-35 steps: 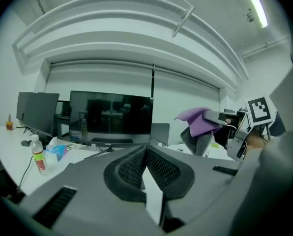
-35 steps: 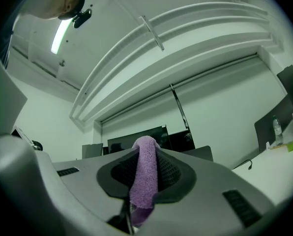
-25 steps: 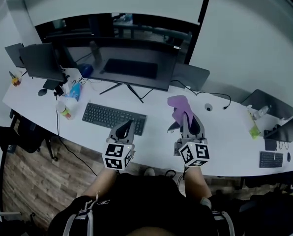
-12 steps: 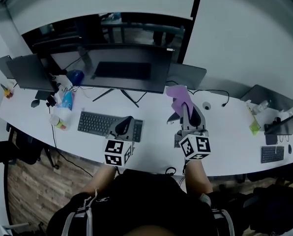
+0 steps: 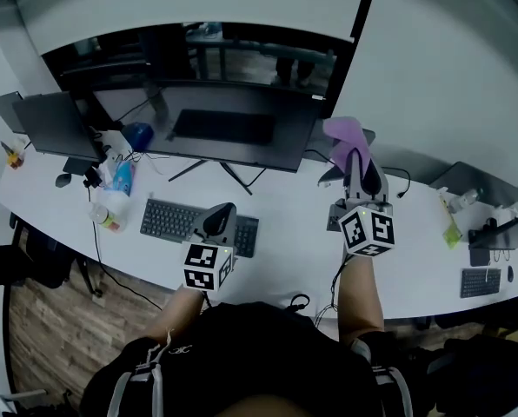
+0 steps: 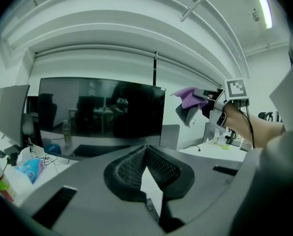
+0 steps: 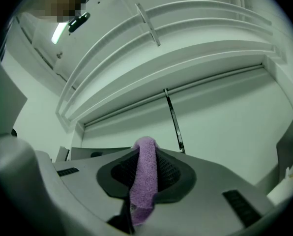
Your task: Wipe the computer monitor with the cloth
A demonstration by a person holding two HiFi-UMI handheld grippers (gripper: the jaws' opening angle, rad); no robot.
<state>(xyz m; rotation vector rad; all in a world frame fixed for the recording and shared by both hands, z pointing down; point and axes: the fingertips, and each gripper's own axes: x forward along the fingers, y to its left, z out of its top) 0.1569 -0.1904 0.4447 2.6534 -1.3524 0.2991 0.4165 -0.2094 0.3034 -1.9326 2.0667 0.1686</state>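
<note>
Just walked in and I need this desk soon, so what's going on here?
A person at the white desk holds a gripper in each hand. The right hand-held gripper is shut on a purple cloth, held up by the right edge of the big dark monitor; contact with the screen isn't clear. The left hand-held gripper is shut and empty, above the keyboard.

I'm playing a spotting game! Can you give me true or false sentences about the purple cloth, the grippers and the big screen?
The right gripper holds the purple cloth. True.
The left gripper holds a banana. False: its jaws are shut on nothing.
The cloth is pressed flat on the monitor. False: it is up in the air beside the monitor's right edge.
A keyboard lies in front of the monitor. True.
The monitor shows a bright cartoon. False: its screen is dark.
</note>
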